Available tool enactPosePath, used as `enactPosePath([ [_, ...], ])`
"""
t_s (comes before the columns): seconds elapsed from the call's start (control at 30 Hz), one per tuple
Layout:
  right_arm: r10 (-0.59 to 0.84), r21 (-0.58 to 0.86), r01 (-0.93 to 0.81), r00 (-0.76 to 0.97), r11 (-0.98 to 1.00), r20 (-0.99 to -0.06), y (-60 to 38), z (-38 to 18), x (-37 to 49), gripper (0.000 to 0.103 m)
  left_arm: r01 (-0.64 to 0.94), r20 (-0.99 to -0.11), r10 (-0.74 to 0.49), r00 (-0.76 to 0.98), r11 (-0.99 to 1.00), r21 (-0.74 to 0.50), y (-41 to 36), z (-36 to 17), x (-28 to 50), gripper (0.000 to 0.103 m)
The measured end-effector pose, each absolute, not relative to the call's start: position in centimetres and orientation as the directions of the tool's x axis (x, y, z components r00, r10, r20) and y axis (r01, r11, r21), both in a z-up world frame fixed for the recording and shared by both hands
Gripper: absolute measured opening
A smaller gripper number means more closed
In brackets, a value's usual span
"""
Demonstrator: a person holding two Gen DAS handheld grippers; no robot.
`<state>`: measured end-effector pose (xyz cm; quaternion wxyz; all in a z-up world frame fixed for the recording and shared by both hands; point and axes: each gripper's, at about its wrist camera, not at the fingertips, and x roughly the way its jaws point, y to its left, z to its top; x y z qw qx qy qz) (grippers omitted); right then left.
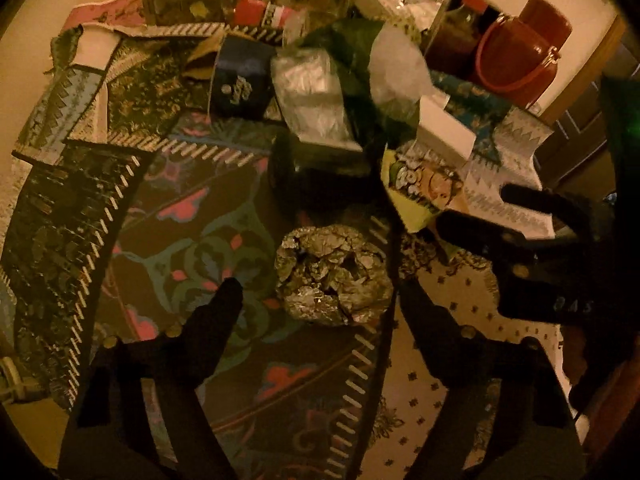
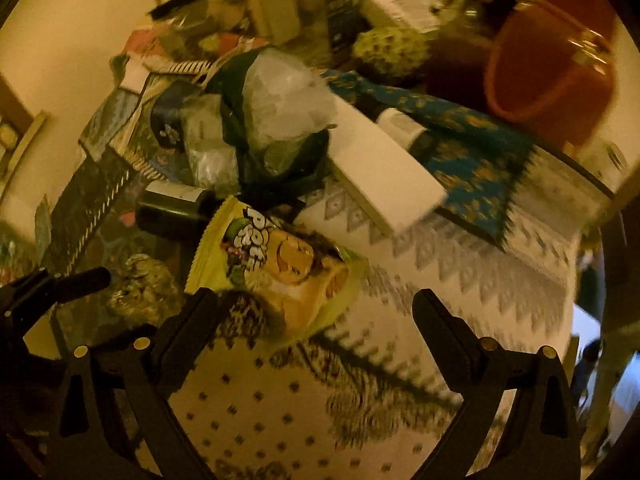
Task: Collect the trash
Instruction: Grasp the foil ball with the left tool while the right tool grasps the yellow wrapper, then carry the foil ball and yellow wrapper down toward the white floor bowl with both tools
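Cluttered patterned tablecloth [image 1: 192, 240]: one foil ball [image 1: 334, 276], one snack packet [image 2: 276, 268], two tools [image 1: 320, 300] [image 2: 316, 312] agape, empty.

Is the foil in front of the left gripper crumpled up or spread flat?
Crumpled. The foil is a wrinkled ball on the patterned cloth, between the open fingers of the left gripper, untouched.

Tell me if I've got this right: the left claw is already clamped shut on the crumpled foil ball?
Not quite. In the left wrist view the left claw is open, its fingers either side of the crumpled foil ball without pressing on it.
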<state>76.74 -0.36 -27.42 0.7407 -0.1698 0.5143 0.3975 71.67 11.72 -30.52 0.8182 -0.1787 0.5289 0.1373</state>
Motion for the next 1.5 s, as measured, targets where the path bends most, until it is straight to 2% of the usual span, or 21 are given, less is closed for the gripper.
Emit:
enactPosePath([
  [0.13, 0.396, 0.135, -0.814, 0.124, 0.564, -0.91, 1.4, -28.5, 77.2, 0.096, -0.424, -0.92, 0.033, 0.39, 0.894, -0.147, 11.8, -31.5, 72.0, 0.069],
  [0.23, 0.377, 0.122, -0.837, 0.106, 0.533, -0.92, 2.4, -29.3, 77.1, 0.082, -0.428, -0.921, 0.032, 0.387, 0.891, -0.149, 11.9, -31.8, 72.1, 0.057],
  [0.3, 0.368, 0.095, -0.849, 0.122, 0.519, -0.922, 2.7, -29.4, 76.8, 0.077, -0.429, -0.919, 0.035, 0.393, 0.891, -0.149, 12.0, -31.7, 72.2, 0.055],
  [0.37, 0.354, 0.054, -0.857, 0.154, 0.513, -0.922, 2.8, -29.4, 76.3, 0.063, -0.433, -0.918, 0.037, 0.394, 0.889, -0.15, 11.9, -31.7, 72.2, 0.054],
  [0.4, 0.353, 0.044, -0.856, 0.166, 0.516, -0.921, 2.7, -29.4, 76.2, 0.06, -0.435, -0.918, 0.039, 0.395, 0.888, -0.15, 12.0, -31.7, 72.2, 0.053],
  [0.47, 0.359, 0.053, -0.847, 0.167, 0.53, -0.918, 2.3, -29.3, 76.0, 0.038, -0.434, -0.916, 0.038, 0.399, 0.888, -0.152, 12.0, -31.5, 72.1, 0.053],
  [0.57, 0.376, 0.105, -0.827, 0.134, 0.552, -0.917, 1.5, -29.2, 75.7, 0.021, -0.429, -0.917, 0.019, 0.398, 0.888, -0.168, 12.2, -31.1, 71.7, 0.053],
  [0.6, 0.382, 0.129, -0.823, 0.113, 0.553, -0.917, 1.3, -29.3, 75.5, 0.019, -0.429, -0.918, 0.003, 0.397, 0.884, -0.183, 12.2, -31.1, 71.6, 0.053],
  [0.87, 0.393, 0.143, -0.74, 0.175, 0.657, -0.902, -1.1, -26.7, 73.9, 0.016, -0.404, -0.897, 0.016, 0.441, 0.896, -0.182, 11.8, -28.2, 69.4, 0.052],
  [1.1, 0.425, 0.163, -0.634, 0.286, 0.756, -0.859, -2.8, -21.6, 70.2, 0.016, -0.35, -0.846, 0.02, 0.534, 0.916, -0.199, 11.9, -23.2, 65.7, 0.052],
  [1.27, 0.434, 0.167, -0.561, 0.386, 0.811, -0.814, -3.9, -17.4, 65.2, 0.016, -0.281, -0.799, -0.011, 0.601, 0.933, -0.225, 12.2, -19.3, 61.6, 0.052],
  [1.5, 0.416, 0.162, -0.467, 0.516, 0.869, -0.749, -5.0, -12.7, 55.8, 0.016, -0.155, -0.719, -0.029, 0.695, 0.97, -0.188, 12.7, -13.9, 53.1, 0.052],
])
